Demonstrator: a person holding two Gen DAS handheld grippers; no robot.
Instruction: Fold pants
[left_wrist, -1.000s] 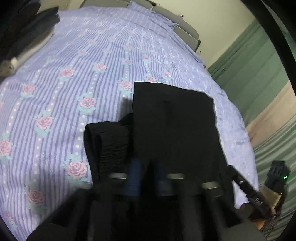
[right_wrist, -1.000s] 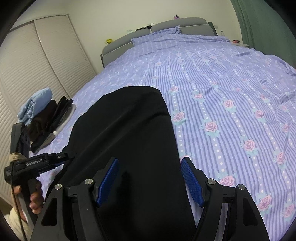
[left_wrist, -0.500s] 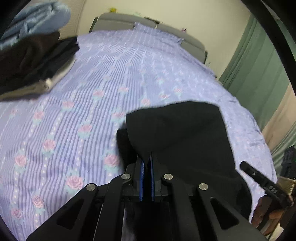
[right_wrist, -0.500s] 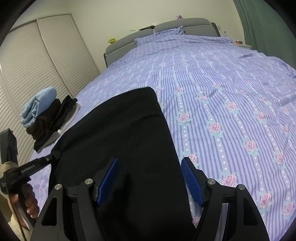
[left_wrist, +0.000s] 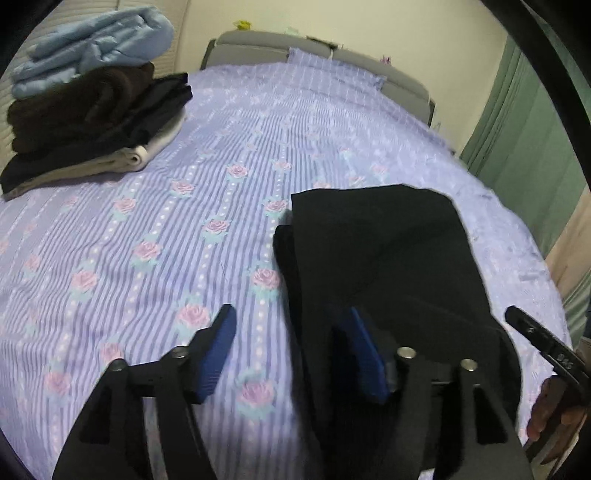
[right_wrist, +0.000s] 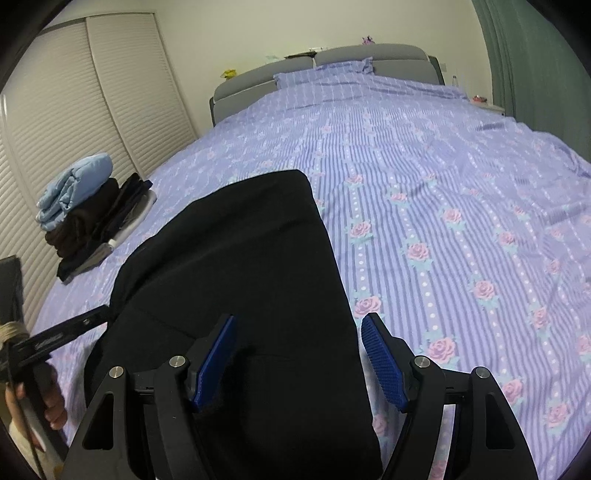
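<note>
Black pants (left_wrist: 384, 251) lie folded flat on the purple rose-patterned bed (left_wrist: 184, 236); they also show in the right wrist view (right_wrist: 243, 258). My left gripper (left_wrist: 291, 343) is open and empty, its right blue pad over the pants' left edge and its left pad over bare bedspread. My right gripper (right_wrist: 299, 354) is open and empty, hovering above the near end of the pants, close to their right edge. The near end of the pants is hidden under both grippers.
A stack of folded clothes (left_wrist: 88, 110), light blue on top of brown, black and beige, sits at the bed's left side, also in the right wrist view (right_wrist: 88, 218). Grey headboard (right_wrist: 321, 70) at the far end, shuttered wardrobe doors (right_wrist: 74, 118) left, green curtain (left_wrist: 532, 122) right.
My left gripper, shut half a second ago, has opened, and its view has swung left toward the clothes stack. My right gripper stayed open and backed off a little.
</note>
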